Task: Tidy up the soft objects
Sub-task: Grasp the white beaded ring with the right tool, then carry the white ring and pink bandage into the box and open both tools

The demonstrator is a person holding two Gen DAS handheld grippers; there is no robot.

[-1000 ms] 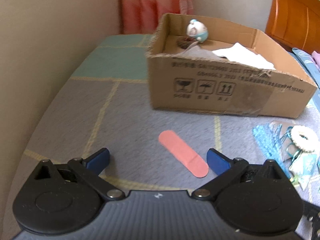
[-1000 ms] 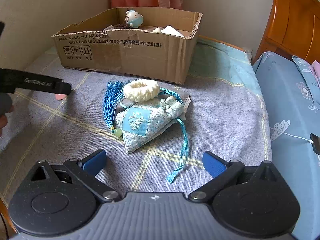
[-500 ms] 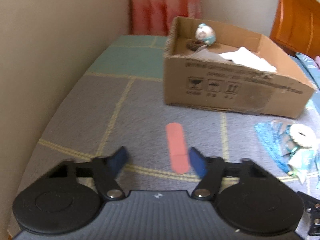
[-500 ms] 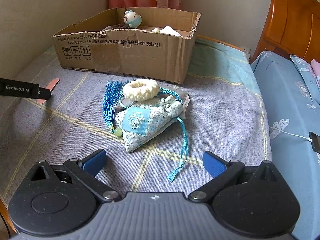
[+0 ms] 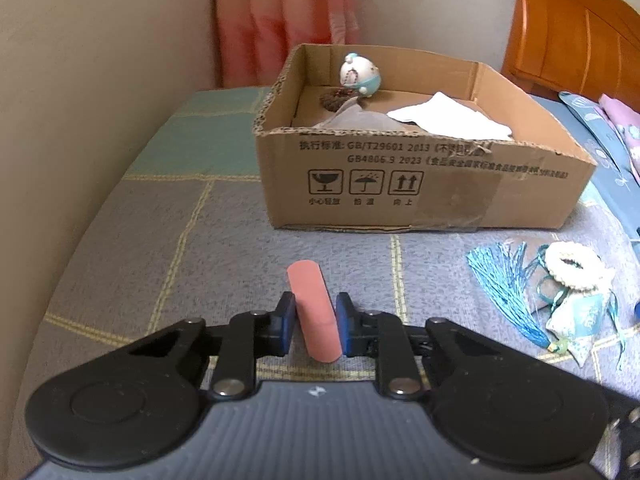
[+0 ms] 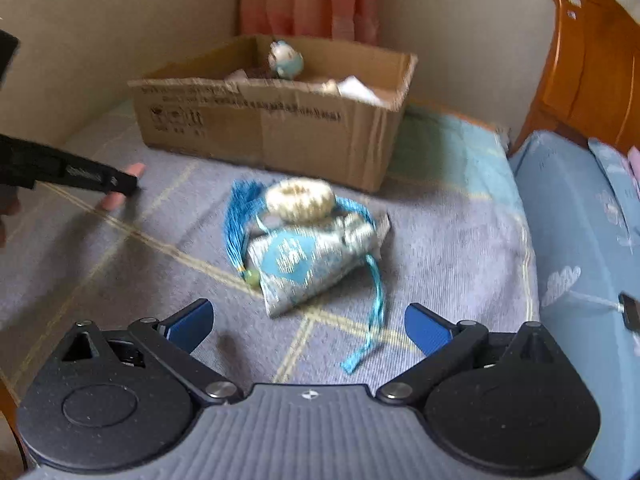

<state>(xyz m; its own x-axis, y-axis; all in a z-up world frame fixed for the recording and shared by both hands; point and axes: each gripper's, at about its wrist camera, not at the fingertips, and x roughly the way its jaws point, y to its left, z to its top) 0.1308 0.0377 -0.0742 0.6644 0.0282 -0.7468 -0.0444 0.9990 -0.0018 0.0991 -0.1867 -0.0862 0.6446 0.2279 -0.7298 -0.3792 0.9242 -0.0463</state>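
Looking down our left gripper (image 5: 314,322), we've got the blue pads pinched tight on a flat pink strip (image 5: 313,312), kind of like a big bandage. It sits tilted on edge between the pads, with its rounded far end sticking out ahead over the grey bedspread (image 5: 120,264) with yellow lines. From the other camera we can see that same gripper (image 6: 124,185) coming in from the left, pink poking out on both sides of its tip.

Our right gripper (image 6: 308,324) has its jaws spread wide apart with nothing between them. Just ahead of it on the bedspread lies a light blue pouch (image 6: 304,264) with a blue tassel (image 6: 240,216) on its left side and a ribbon (image 6: 370,320) trailing back toward us. A fluffy cream scrunchie (image 6: 300,200) rests on the pouch's far end. That picture is a bit blurry, so finer detail is lost.

Further back sits an open cardboard box (image 5: 400,184), near the wall and a pink curtain (image 5: 280,20). Inside it we can make out a small round white and teal toy (image 5: 360,76), something dark and fuzzy (image 5: 334,100) beside it, plus some white cloth (image 5: 448,118) and grey cloth (image 5: 360,120). A wooden headboard (image 5: 576,28) stands off to the right.
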